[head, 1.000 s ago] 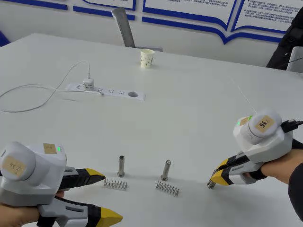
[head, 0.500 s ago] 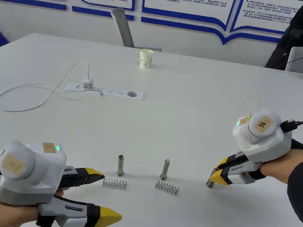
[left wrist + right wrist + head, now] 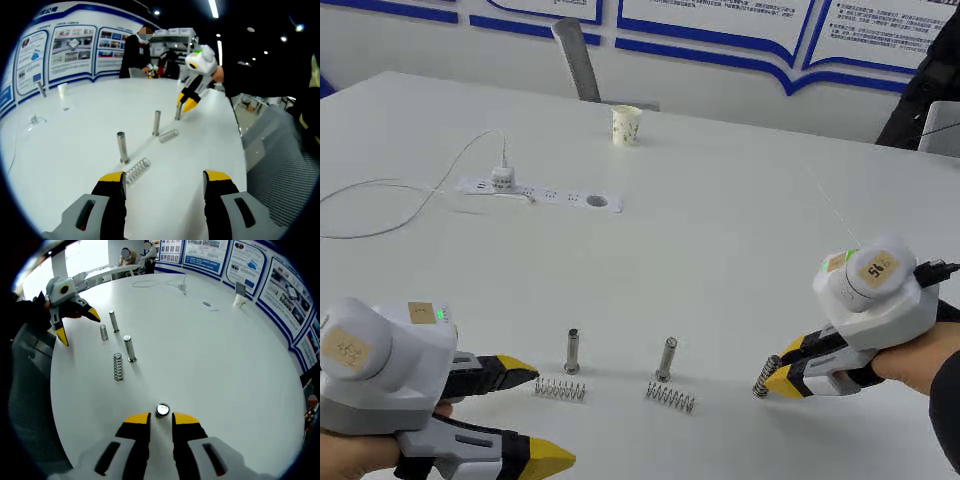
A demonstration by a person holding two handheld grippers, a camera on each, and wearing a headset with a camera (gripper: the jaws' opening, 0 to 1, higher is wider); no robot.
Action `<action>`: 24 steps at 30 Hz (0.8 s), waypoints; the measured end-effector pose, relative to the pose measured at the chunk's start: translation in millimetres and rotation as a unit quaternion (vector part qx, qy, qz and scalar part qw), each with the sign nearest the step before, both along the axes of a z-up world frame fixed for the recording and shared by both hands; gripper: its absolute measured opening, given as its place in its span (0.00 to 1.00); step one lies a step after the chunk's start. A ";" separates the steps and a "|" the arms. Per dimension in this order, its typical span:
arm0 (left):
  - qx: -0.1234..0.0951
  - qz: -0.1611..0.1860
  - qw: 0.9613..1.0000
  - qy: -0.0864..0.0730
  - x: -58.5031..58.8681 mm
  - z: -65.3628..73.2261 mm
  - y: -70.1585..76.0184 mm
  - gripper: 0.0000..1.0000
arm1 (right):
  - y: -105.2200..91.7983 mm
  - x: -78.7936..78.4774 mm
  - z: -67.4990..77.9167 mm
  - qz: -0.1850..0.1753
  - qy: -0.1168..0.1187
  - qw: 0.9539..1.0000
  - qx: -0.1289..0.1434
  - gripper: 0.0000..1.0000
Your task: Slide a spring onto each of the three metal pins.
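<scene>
- We're at a broad white table [image 3: 720, 250], with blue-bordered wall posters [image 3: 720, 20] running along the back of the room.
- Over to the right gripper [image 3: 782, 368]: a spring-wrapped silver pin [image 3: 763, 376] leans at its yellow tips, tilted rather than upright.
- In the right gripper view that pin's round top sits right at the tips, with the jaws drawn narrow either side of it. I cannot tell whether they pinch it or only bracket it.
- By my reading this is the first of the three pairings, nearly finished but not yet stood straight.
- The left gripper [image 3: 532, 414] hangs low at the near left edge, jaws spread wide and holding nothing.
- Two to go: the bare left metal pin [image 3: 572, 351] and the bare middle metal pin [image 3: 666, 358] both stand upright.
- Each has a mate lying flat just in front of it, the left loose coil spring [image 3: 560, 389] and the middle loose coil spring [image 3: 671, 397], close by but not threaded.
- Next call, I'd say: set the leaning pin upright and let go. Then lift a loose coil by one end, tip it vertical and line its bore over a pin top.
- Gently does it, because these pins look free-standing and a nudge could topple one.
- Far side: a white power strip [image 3: 540, 193] with its white cable [image 3: 380, 200], a patterned paper cup [image 3: 626, 125] and a grey chair back [image 3: 578, 55]. All sit well apart from the pins, so the approach looks free.
</scene>
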State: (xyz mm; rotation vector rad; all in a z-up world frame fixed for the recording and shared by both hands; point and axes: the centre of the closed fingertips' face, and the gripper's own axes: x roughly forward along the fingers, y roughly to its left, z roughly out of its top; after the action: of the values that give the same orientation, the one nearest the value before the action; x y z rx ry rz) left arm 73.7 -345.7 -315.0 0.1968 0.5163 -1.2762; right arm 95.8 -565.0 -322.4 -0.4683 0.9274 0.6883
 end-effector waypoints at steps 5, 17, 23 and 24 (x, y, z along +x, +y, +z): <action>0.000 -0.001 1.000 0.000 0.1 -0.1 0.0 0.63 | -0.6 -3.3 -1.0 -0.001 0.001 1.000 0.000 0.18; 0.000 -0.001 1.000 -0.001 0.2 0.0 -0.3 0.63 | -0.4 -11.0 -5.3 -0.004 0.007 1.000 0.002 0.18; -0.001 0.001 1.000 -0.001 0.8 0.7 0.3 0.63 | 2.2 -15.9 -7.2 -0.004 0.011 1.000 0.003 0.18; -0.001 0.001 1.000 -0.001 0.8 0.8 0.4 0.63 | 3.0 -16.8 -7.4 -0.004 0.011 1.000 0.004 0.18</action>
State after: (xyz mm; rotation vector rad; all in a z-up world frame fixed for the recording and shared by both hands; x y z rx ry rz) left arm 74.5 -345.3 -314.2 0.1954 0.5125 -1.2751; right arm 79.0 -562.1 -329.7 -0.4506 0.9470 0.6915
